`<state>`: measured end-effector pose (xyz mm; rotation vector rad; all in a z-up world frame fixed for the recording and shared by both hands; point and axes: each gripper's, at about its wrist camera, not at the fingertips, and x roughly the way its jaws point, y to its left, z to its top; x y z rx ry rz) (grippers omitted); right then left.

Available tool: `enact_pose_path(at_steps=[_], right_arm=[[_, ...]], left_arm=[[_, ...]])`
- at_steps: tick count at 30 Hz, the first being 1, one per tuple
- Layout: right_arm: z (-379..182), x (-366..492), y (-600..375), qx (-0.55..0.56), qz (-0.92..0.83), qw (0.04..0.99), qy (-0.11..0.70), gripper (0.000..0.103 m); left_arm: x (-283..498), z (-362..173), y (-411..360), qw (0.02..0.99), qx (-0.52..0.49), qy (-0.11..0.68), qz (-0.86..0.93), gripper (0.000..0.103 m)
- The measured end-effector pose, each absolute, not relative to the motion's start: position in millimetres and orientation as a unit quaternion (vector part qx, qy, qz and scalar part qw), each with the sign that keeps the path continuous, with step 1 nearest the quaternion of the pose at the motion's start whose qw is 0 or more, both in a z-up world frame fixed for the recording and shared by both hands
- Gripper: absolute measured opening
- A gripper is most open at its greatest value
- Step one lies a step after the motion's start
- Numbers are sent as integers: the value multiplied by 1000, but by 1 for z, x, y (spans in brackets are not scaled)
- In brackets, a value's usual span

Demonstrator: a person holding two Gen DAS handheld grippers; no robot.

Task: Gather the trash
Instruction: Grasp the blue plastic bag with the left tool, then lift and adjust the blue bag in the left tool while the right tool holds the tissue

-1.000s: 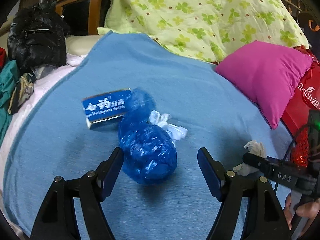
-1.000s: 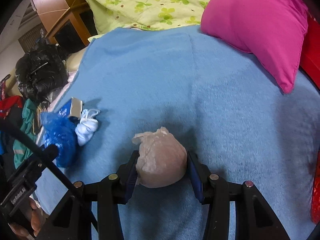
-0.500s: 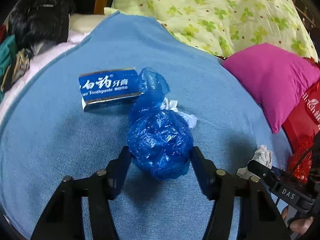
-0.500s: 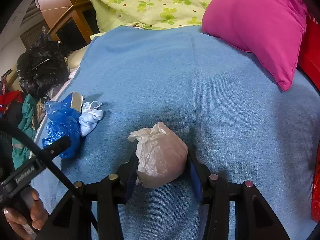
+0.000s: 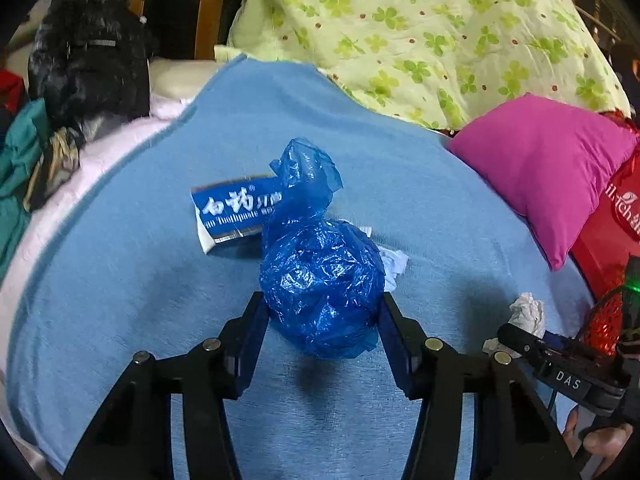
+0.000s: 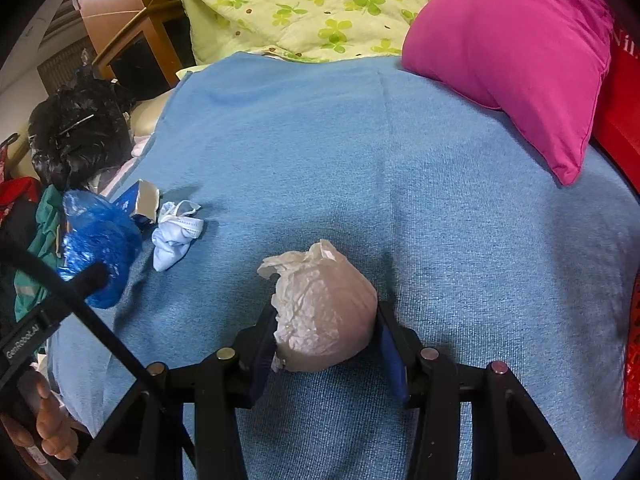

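Blue crinkled plastic fills the gap of the left tongs [image 5: 322,316]: a knotted blue bag [image 5: 320,280] sits between the two pads, which have just been closing and now press on its sides. The bag appears raised a little off the blue blanket [image 5: 160,300], with a shadow under it. The left tongs point forward and steeply down over the bed. Behind the bag lies a blue toothpaste box [image 5: 232,212], and a crumpled white mask [image 5: 394,264] shows at its right edge.

The right tongs [image 6: 326,336] tilt down likewise and pinch a crumpled ball of white paper [image 6: 324,312], pads tight on both flanks, above the middle of the blanket. At the left edge of the right view a hand [image 6: 52,428] grips the handle of the left tool; at the lower right of the left view, fingers [image 5: 604,440] hold the other.

A magenta pillow [image 6: 512,60] lies at the far right of the bed, a clover-print quilt [image 5: 420,32] behind it, and a black bag [image 5: 88,68] off the bed's left side.
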<state>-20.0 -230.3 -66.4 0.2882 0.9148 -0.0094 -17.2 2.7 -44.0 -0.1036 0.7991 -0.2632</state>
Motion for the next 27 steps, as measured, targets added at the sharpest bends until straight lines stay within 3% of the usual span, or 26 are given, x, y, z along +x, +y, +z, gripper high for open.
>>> enact_pose_path(at_steps=[20, 22, 27], right_arm=[[-59, -23, -213, 127, 15, 884, 449, 53], [-60, -23, -213, 131, 20, 882, 453, 60], [-59, -22, -211, 135, 31, 878, 458, 66]], left_arm=[[-34, -32, -2, 928, 1, 348, -133, 57], [-34, -32, -3, 928, 2, 348, -133, 57], [-32, -33, 0, 927, 3, 352, -131, 57]])
